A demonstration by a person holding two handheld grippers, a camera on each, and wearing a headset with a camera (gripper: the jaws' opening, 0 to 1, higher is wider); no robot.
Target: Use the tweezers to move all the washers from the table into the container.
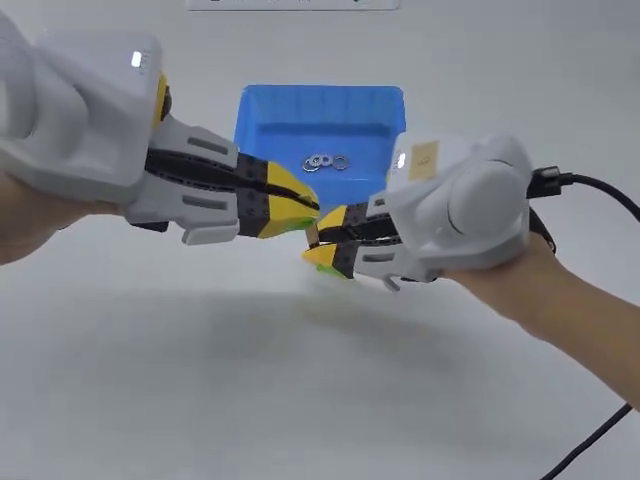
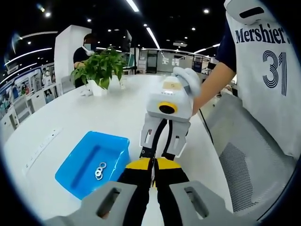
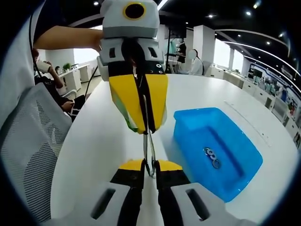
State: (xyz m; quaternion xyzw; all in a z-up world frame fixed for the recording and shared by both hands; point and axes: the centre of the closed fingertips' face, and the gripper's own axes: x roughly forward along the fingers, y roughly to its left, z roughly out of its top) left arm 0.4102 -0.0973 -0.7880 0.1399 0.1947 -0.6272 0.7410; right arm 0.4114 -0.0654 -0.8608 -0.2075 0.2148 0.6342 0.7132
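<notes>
On the white desk, one blue bin holds three washers; your left tool and right tool both clamp one tweezers.

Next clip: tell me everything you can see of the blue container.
The blue container is an open-topped rectangular tub, plastic by its look, with smooth walls and rounded corners. It stands upright on the white table, beyond the left gripper and the right gripper, whose tongs are closed on the tweezers in front of it, apart from it. A small cluster of silvery washers lies on its floor near the middle.
</notes>
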